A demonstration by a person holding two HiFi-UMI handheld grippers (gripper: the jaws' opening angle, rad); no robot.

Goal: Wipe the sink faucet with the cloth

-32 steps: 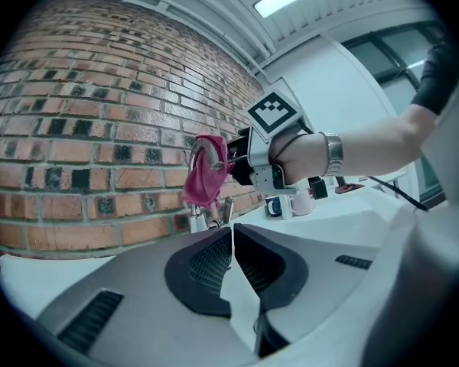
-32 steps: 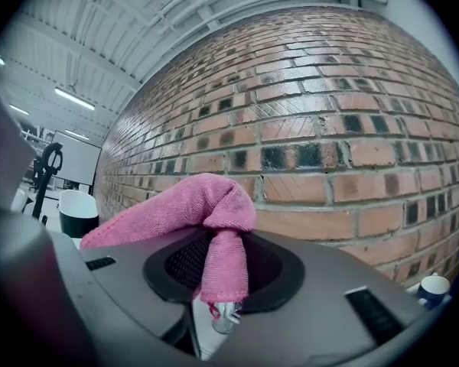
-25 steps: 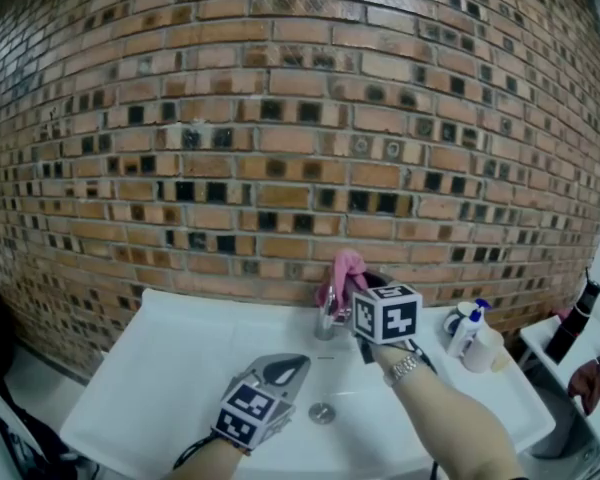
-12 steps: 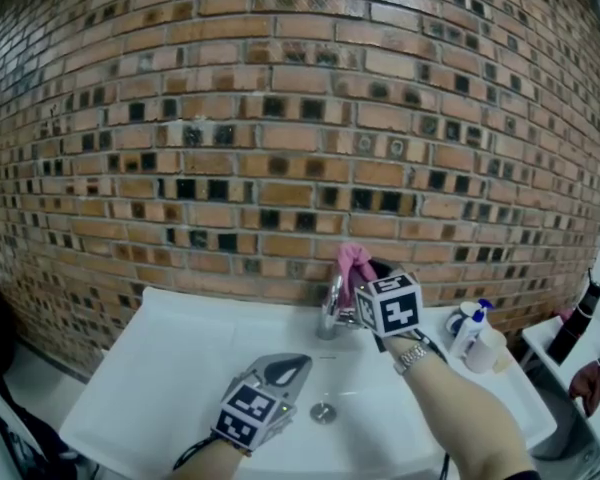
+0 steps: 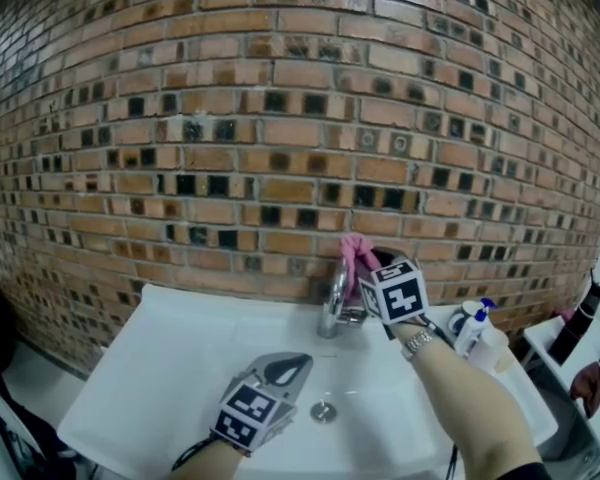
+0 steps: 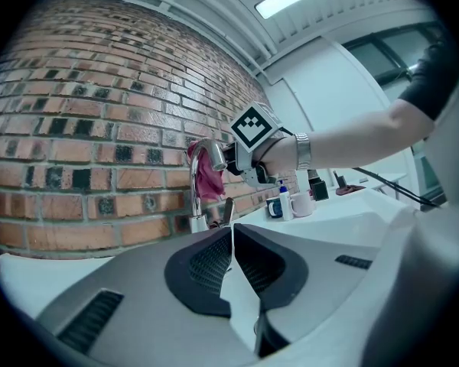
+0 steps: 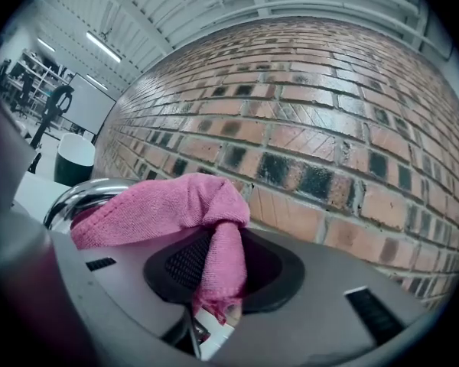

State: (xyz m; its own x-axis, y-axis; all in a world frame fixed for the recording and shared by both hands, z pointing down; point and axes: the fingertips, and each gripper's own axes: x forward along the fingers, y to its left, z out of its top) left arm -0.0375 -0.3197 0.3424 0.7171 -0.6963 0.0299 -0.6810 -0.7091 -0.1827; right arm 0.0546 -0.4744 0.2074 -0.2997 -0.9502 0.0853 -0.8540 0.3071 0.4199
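- Pink cloth (image 5: 355, 253) is clamped in the right claw (image 5: 370, 273) in the head view, at 1 o'clock of the chrome faucet (image 5: 334, 303). The left claw (image 5: 298, 361) hangs over the white sink (image 5: 170, 358) at 7 o'clock of the faucet.
- Left gripper view: the left claw (image 6: 231, 232) has its jaws together and empty. The faucet (image 6: 200, 174) stands at 12 o'clock with the cloth (image 6: 210, 182) against its spout.
- Right gripper view: the right claw (image 7: 218, 281) pinches a fold of cloth (image 7: 176, 205). The rest spreads toward 10 o'clock over the faucet (image 7: 84, 193), with a brick wall (image 7: 329, 151) behind.

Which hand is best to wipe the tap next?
Right: the right hand-held gripper grips the pink cloth at the faucet; the left hand-held gripper is shut, empty, lower over the sink.
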